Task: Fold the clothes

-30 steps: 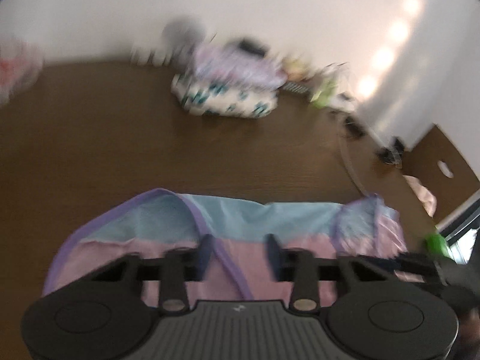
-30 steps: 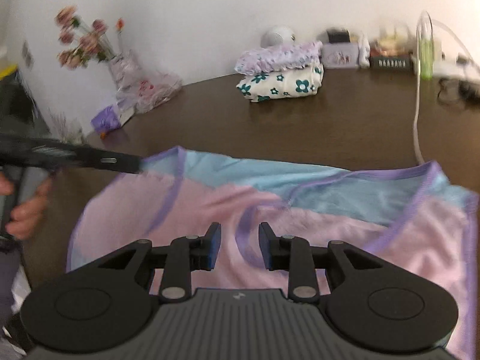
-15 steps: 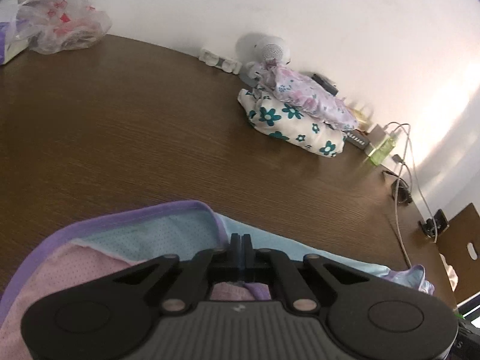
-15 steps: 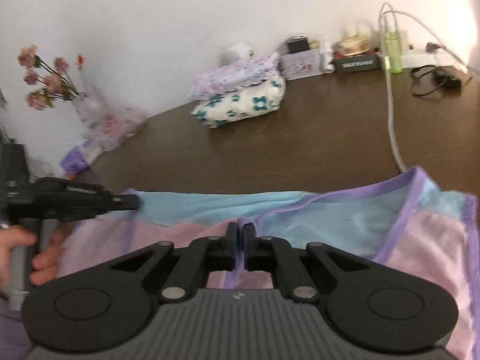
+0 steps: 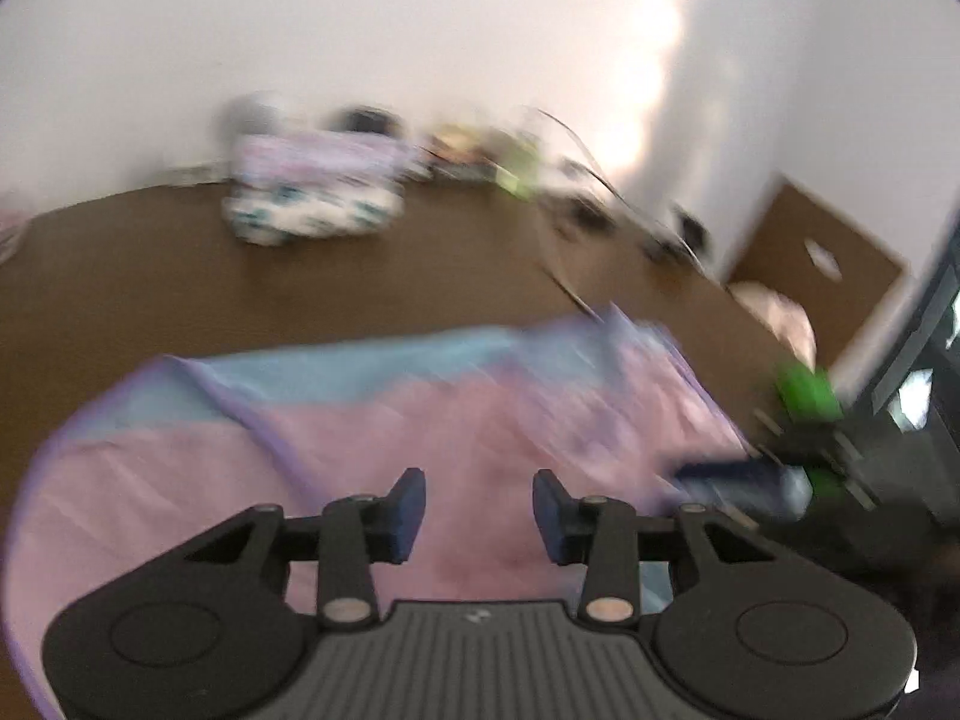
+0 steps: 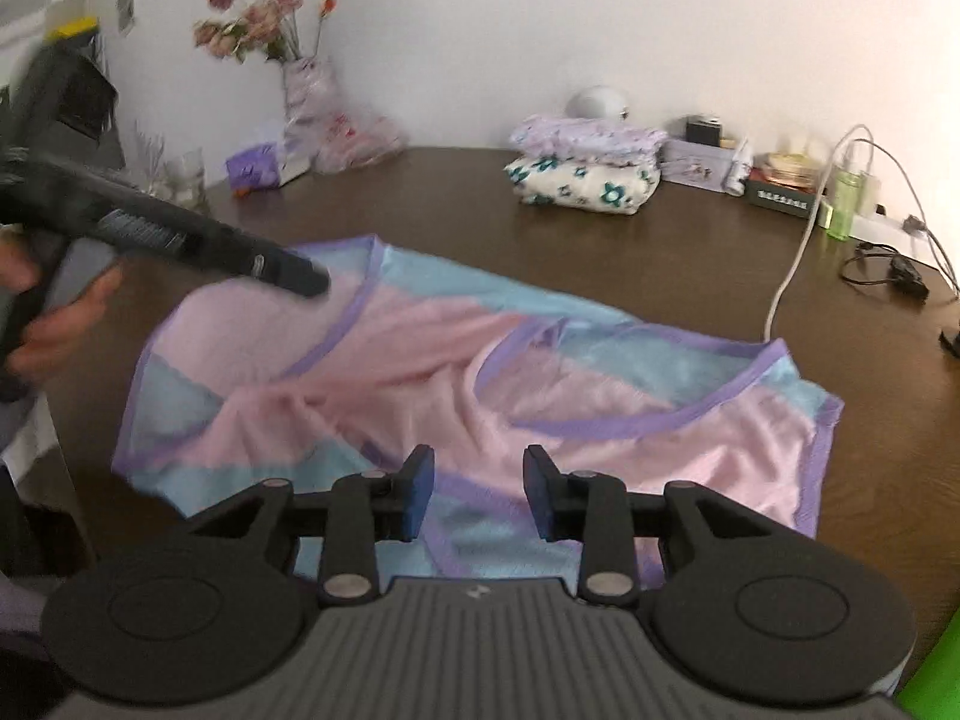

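Both wrist cams sit low & near over the garment [image 6: 456, 360], facing the wall; both share folded stack [image 5: 312, 198].

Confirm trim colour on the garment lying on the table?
Purple trim edging the pink-and-light-blue garment; clearest in the right wrist view.

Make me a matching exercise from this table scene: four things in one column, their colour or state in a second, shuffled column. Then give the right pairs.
Things:
1. garment
2. folded stack
3. right gripper
4. bottle

Colour or state:
A. open, holding nothing
B. pale green, standing near the wall
C. pink and blue with purple trim, spread on the table
D. floral prints, one piece atop another

Pairs: 1-C, 2-D, 3-A, 4-B
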The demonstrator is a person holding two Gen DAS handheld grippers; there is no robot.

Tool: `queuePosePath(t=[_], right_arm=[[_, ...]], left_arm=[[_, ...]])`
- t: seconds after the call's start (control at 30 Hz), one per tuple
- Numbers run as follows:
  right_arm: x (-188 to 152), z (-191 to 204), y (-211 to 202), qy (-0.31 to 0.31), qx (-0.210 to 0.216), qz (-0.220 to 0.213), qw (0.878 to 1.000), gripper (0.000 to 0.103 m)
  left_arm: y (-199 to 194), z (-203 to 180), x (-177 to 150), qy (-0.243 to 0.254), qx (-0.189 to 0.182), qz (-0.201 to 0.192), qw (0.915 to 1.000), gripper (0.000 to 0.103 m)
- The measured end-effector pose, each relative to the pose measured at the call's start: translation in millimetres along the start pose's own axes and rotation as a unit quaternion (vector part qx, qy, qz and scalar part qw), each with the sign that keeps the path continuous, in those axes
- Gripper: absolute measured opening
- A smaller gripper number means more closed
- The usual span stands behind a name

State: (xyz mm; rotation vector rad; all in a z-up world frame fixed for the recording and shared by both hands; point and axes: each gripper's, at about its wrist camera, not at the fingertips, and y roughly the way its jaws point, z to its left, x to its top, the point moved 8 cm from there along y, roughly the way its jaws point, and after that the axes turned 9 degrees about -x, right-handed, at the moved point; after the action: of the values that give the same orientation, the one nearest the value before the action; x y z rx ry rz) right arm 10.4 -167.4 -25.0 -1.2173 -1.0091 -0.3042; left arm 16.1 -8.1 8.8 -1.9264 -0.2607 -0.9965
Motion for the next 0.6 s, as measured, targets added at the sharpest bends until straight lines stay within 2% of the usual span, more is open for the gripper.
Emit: queuePosePath(t=[0.07, 0.1, 0.13, 0.2, 0.27, 0.3, 0.33, 0.4, 0.43, 0.47, 0.5, 0.6], right_arm=[[-2.8, -0.1, 11.8, 0.013, 0.011, 0.010, 1.000, 0.020], [-1.5, -3.9, 15.3, 0.025, 0.001, 0.007, 1.000, 0.003], [0.7, -9.3, 17.9, 0.038, -0.014, 0.000, 0.999, 0.001], [8.1, -32.8, 16.7, 0.101, -0.060, -0.020, 0.993, 0.002], [14.1, -46.9, 4.8, 0.122, -0.078, -0.048, 0.988, 0.006], [13.6, -46.6, -4.4, 0.115, -0.067, -0.054, 0.990, 0.010], [12.0, -45.0, -14.0, 0.107, -0.051, -0.058, 0.991, 0.018], [3.3, -33.2, -31.6, 0.080, 0.001, -0.060, 0.995, 0.026], [-3.3, -25.0, -37.0, 0.067, 0.032, -0.053, 0.996, 0.028], [-10.7, -16.2, -41.3, 0.056, 0.064, -0.044, 0.995, 0.028], [-16.2, -10.9, -41.4, 0.052, 0.080, -0.036, 0.995, 0.028], [-26.1, -4.4, -31.5, 0.056, 0.089, -0.018, 0.994, 0.028]], left_arm=[[10.1, -26.7, -18.0, 0.030, -0.012, 0.007, 0.9995, 0.038], [14.0, -33.5, -26.9, 0.031, -0.012, 0.009, 0.9994, 0.038], [17.2, -36.7, -36.0, 0.028, -0.012, 0.011, 0.9995, 0.038], [24.8, -36.2, -54.5, 0.022, 0.000, 0.036, 0.9991, 0.037], [18.5, -32.7, -60.1, 0.019, 0.028, 0.023, 0.9992, 0.034], [15.1, -30.3, -61.4, 0.014, 0.035, 0.028, 0.9989, 0.034], [9.9, -28.4, -61.6, 0.011, 0.035, 0.028, 0.9990, 0.034], [-11.1, -22.3, -63.1, 0.010, 0.030, 0.001, 0.9995, 0.035], [-22.4, -17.5, -64.8, 0.006, 0.031, -0.013, 0.9994, 0.041], [-33.4, -12.7, -66.5, 0.003, 0.033, -0.028, 0.9991, 0.051], [-35.3, -9.5, -70.3, 0.000, 0.031, -0.031, 0.9990, 0.055], [-41.2, -0.1, -81.8, -0.008, 0.026, -0.040, 0.9988, 0.058]])
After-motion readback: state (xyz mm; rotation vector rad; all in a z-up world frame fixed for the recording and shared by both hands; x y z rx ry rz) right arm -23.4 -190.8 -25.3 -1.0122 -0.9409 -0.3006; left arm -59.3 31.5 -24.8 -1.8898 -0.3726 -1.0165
